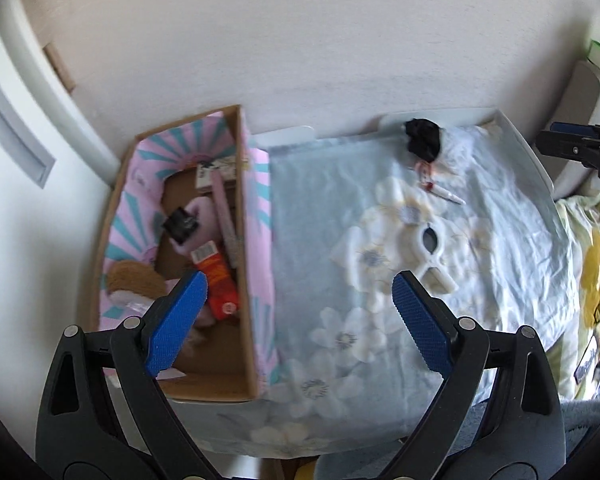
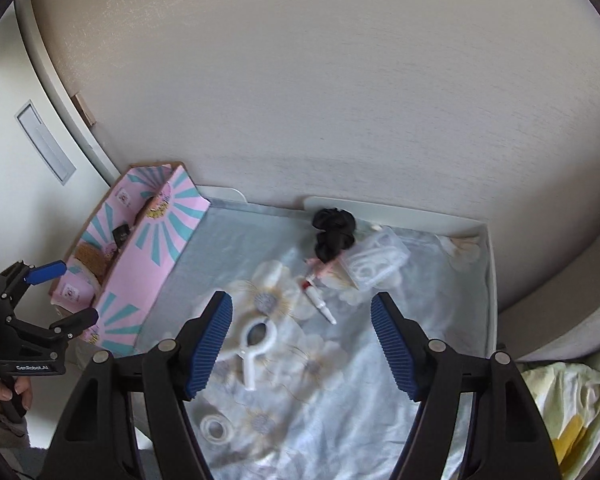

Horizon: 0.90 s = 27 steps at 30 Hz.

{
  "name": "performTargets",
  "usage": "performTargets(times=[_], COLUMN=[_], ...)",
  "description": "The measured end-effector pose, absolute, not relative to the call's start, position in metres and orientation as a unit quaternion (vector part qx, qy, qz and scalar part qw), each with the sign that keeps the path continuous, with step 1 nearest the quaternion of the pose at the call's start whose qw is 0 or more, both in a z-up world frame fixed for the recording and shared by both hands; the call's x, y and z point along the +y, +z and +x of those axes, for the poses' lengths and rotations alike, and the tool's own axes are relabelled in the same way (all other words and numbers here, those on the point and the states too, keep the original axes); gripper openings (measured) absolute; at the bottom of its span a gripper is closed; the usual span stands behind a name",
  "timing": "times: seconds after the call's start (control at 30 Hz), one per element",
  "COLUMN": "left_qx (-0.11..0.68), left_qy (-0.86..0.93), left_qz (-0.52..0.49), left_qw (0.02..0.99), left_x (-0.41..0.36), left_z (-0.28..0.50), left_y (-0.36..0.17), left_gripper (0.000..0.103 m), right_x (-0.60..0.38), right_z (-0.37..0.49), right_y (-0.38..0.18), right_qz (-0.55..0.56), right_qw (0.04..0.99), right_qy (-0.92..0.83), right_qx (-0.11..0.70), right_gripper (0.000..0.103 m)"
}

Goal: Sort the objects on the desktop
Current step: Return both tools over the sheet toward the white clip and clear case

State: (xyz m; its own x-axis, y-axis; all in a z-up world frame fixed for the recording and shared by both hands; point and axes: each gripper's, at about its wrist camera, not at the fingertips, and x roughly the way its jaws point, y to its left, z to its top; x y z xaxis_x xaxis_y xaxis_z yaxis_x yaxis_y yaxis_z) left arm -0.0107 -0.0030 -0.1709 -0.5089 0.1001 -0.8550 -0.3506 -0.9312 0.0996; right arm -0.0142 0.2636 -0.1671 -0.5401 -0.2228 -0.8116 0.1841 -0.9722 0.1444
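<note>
A pink-and-teal cardboard box (image 1: 260, 264) (image 2: 152, 264) stands at the table's left, holding a red packet (image 1: 218, 280), a black cube (image 1: 181, 222), a pink item and a brown plush. On the floral cloth (image 1: 320, 208) lie a white clothes peg (image 1: 430, 252) (image 2: 256, 344), a black scrunchie (image 1: 422, 140) (image 2: 334, 238), a small white tube (image 1: 446, 194) (image 2: 320, 300), a clear packet (image 2: 376, 264) and a tape ring (image 2: 216, 428). My left gripper (image 1: 298, 320) (image 2: 62, 292) hangs open and empty over the box's right wall. My right gripper (image 2: 302, 344) is open and empty above the peg and tube.
The table sits against a beige wall, with a raised white rim (image 2: 490, 280) along its back and right side. A white door (image 2: 40, 152) is at the left. Yellow-green bedding (image 2: 568, 412) lies to the right. A hand (image 2: 4, 390) holds the left gripper's handle.
</note>
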Motion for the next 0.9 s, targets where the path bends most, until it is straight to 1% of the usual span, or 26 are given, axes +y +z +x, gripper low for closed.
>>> performTargets(times=[0.13, 0.23, 0.37, 0.57, 0.73, 0.8, 0.9], left_qx=[0.131, 0.117, 0.128, 0.114, 0.133, 0.138, 0.145], left_qy=[0.85, 0.827, 0.815, 0.808, 0.803, 0.801, 0.796], left_qz=[-0.49, -0.522, -0.536, -0.549, -0.555, -0.558, -0.564], left_qw=[0.143, 0.172, 0.18, 0.18, 0.17, 0.168, 0.162], left_x=[0.018, 0.038, 0.067, 0.096, 0.116, 0.121, 0.127], left_z=[-0.011, -0.015, -0.017, -0.036, -0.047, -0.048, -0.049], left_y=[-0.181, -0.201, -0.228, -0.27, -0.302, -0.309, -0.32], left_gripper=[0.094, 0.094, 0.094, 0.094, 0.094, 0.094, 0.094], right_x=[0.272, 0.277, 0.28, 0.298, 0.314, 0.315, 0.313], right_z=[-0.008, -0.007, -0.012, -0.041, -0.078, -0.091, -0.108], right_y=[-0.175, -0.186, -0.203, -0.243, -0.275, -0.285, -0.295], right_qz=[0.463, 0.468, 0.483, 0.514, 0.53, 0.535, 0.532], right_qw=[0.118, 0.12, 0.147, 0.161, 0.181, 0.195, 0.197], right_qy=[-0.879, -0.876, -0.863, -0.842, -0.829, -0.822, -0.822], right_qx=[-0.007, 0.004, 0.007, 0.008, 0.001, 0.011, 0.049], right_gripper=[0.068, 0.068, 0.068, 0.068, 0.068, 0.068, 0.068])
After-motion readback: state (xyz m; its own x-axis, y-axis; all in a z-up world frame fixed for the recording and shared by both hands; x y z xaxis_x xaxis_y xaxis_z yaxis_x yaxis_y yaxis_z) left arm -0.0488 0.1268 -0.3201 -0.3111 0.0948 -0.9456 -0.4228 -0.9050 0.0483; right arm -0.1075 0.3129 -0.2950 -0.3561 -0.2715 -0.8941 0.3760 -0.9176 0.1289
